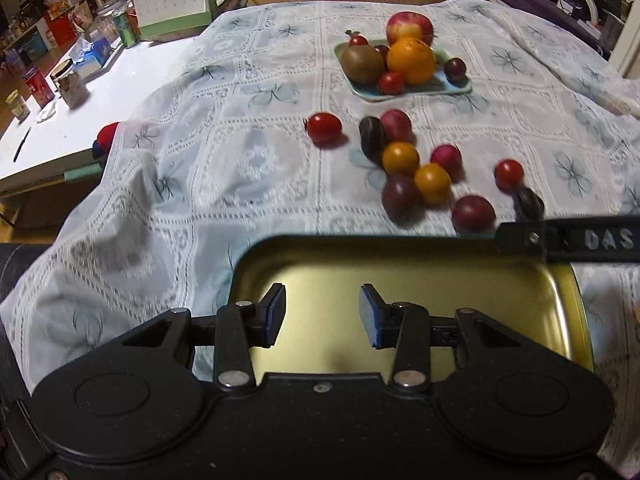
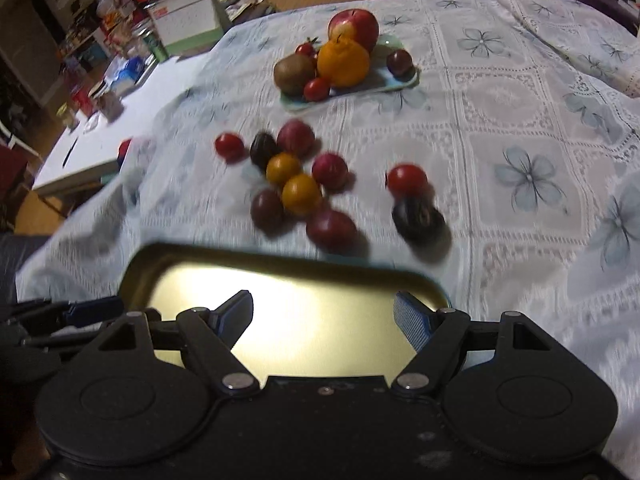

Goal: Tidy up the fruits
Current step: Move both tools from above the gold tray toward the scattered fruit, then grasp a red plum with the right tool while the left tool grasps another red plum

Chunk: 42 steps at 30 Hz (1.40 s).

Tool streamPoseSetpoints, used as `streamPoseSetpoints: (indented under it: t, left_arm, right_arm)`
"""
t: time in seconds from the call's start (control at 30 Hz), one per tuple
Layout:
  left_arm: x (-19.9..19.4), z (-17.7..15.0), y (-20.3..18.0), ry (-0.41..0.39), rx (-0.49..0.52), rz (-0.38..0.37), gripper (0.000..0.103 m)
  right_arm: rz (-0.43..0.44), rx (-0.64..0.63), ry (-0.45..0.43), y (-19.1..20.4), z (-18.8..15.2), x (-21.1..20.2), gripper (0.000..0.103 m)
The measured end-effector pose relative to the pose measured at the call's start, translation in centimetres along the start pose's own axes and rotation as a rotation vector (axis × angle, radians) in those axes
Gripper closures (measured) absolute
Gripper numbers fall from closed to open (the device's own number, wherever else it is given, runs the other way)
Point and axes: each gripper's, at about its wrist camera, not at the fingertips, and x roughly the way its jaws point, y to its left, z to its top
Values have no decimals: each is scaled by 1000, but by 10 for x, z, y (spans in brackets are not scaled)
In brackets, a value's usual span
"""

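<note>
A gold metal tray [image 1: 532,280] lies on the cloth just under both grippers; it also shows in the right wrist view [image 2: 280,276]. My left gripper [image 1: 322,316] is open and empty above it. My right gripper [image 2: 324,316] is open and empty above it too; one of its fingers [image 1: 580,240] crosses the left wrist view. Several small loose fruits lie beyond the tray: red tomatoes [image 1: 324,128], orange ones [image 1: 400,158], purple plums [image 2: 332,230] and dark ones [image 2: 418,216]. A pale green plate [image 1: 424,90] farther back holds an apple [image 1: 410,26], an orange [image 1: 412,60], a kiwi [image 1: 362,64] and small fruits.
A white lace cloth with blue flowers [image 1: 224,152] covers the surface. To the left a white table [image 1: 80,132] carries jars, cans, a tissue pack and a desk calendar [image 1: 172,0]. A red object [image 1: 108,136] sits at the cloth's left edge.
</note>
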Motion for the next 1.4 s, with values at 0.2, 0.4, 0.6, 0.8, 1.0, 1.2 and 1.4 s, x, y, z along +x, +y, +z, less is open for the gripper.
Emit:
streamPoseSetpoints:
  t: [0.2, 0.4, 0.6, 0.8, 1.0, 1.2, 1.4]
  left_arm:
    - [18, 10, 9, 28, -5, 0, 53]
    - [35, 13, 19, 64, -26, -15, 53]
    - [40, 19, 23, 58, -35, -30, 53]
    - [41, 32, 19, 39, -23, -40, 53]
    - [48, 48, 0, 29, 7, -86, 53]
    - [60, 62, -28, 26, 51, -133, 53]
    - [80, 63, -52, 45, 96, -122, 53]
  right_arm:
    - [-27, 67, 84, -2, 36, 44, 24]
    - [-71, 100, 142, -3, 47, 76, 24]
    - [-127, 79, 147, 5, 51, 94, 25]
    - [-189, 36, 169, 7, 53, 106, 59]
    - [-159, 50, 165, -2, 52, 99, 59]
    - [-120, 75, 117, -11, 48, 78, 59]
    - [-77, 82, 75, -18, 39, 48, 59]
